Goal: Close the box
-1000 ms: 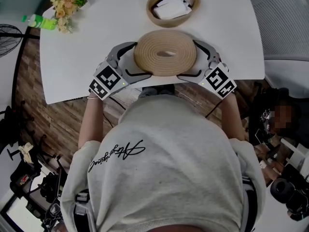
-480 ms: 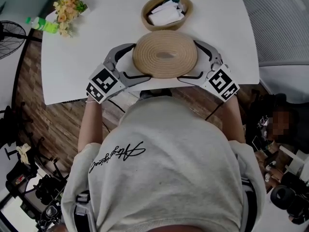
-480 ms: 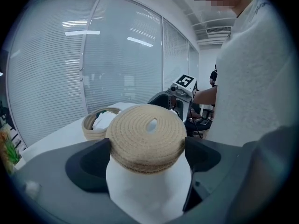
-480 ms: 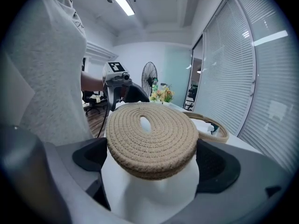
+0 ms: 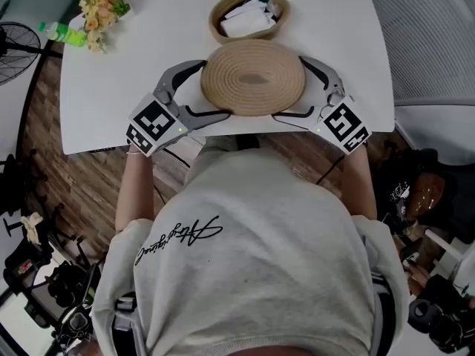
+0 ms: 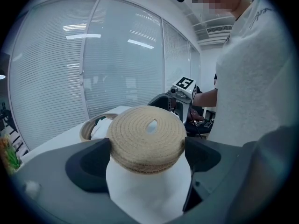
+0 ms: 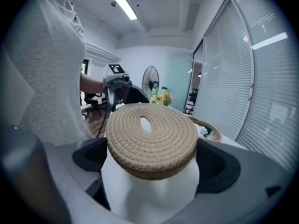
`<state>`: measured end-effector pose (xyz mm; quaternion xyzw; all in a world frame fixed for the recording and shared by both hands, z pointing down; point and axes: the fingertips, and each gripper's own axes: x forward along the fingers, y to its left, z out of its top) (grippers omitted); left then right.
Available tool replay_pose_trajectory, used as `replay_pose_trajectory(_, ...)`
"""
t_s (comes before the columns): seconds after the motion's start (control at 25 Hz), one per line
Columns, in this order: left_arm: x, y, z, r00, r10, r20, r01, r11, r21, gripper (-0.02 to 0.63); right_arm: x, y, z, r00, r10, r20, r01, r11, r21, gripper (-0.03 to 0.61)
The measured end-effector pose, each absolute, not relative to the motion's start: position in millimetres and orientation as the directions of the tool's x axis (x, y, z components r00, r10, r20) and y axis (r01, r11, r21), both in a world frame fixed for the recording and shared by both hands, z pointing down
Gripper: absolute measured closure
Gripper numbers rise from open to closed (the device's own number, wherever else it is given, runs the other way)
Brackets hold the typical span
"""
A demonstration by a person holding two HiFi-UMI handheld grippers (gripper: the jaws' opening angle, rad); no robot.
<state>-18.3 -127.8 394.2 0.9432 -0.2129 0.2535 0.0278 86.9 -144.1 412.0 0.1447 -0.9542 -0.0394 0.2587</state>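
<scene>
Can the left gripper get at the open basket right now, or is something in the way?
Probably not by itself: the left gripper is shut on the woven lid, which the right gripper also holds, so its jaws are taken. The basket sits just beyond the lid, with nothing between them.

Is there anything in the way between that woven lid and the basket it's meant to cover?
Nothing visible does. The woven lid, gripped by the left hand-held gripper and right hand-held gripper, is right next to the open basket on the table, with no object between them. White papers inside lie near rim height.
</scene>
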Motion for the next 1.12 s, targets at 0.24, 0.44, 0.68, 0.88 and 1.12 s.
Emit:
replay_pose_trajectory(0.24, -16.3, -136.8, 385.4, 0.777, -0.406, 0.481, -0.424, -0.902, -0.077, 0.117, 88.3, -154.0, 406.3, -0.834, -0.299, 0.464, -0.252, 0.954, 0.16, -0.014)
replay_pose_trajectory(0.44, -17.4, -144.1, 383.4, 0.784, -0.406, 0.469, -0.426, -0.902, -0.069, 0.117, 87.0, -161.2, 402.2, -0.837, -0.302, 0.457, -0.251, 0.953, 0.17, -0.014)
replay_pose_trajectory(0.68, -22.4, -158.4, 381.3, 0.787, -0.406, 0.463, -0.424, -0.903, -0.072, 0.117, 82.8, -175.3, 401.3, -0.837, -0.306, 0.454, -0.257, 0.952, 0.169, -0.014)
replay_pose_trajectory(0.88, -27.3, -172.3, 379.6, 0.795, -0.404, 0.452, -0.421, -0.904, -0.069, 0.117, 76.7, -188.3, 400.3, -0.833, -0.312, 0.456, -0.261, 0.95, 0.173, -0.014)
replay_pose_trajectory(1.12, -34.4, -187.9, 378.6, 0.795, -0.405, 0.452, -0.423, -0.904, -0.065, 0.117, 71.8, -203.4, 397.5, -0.83, -0.319, 0.458, -0.266, 0.947, 0.178, -0.014)
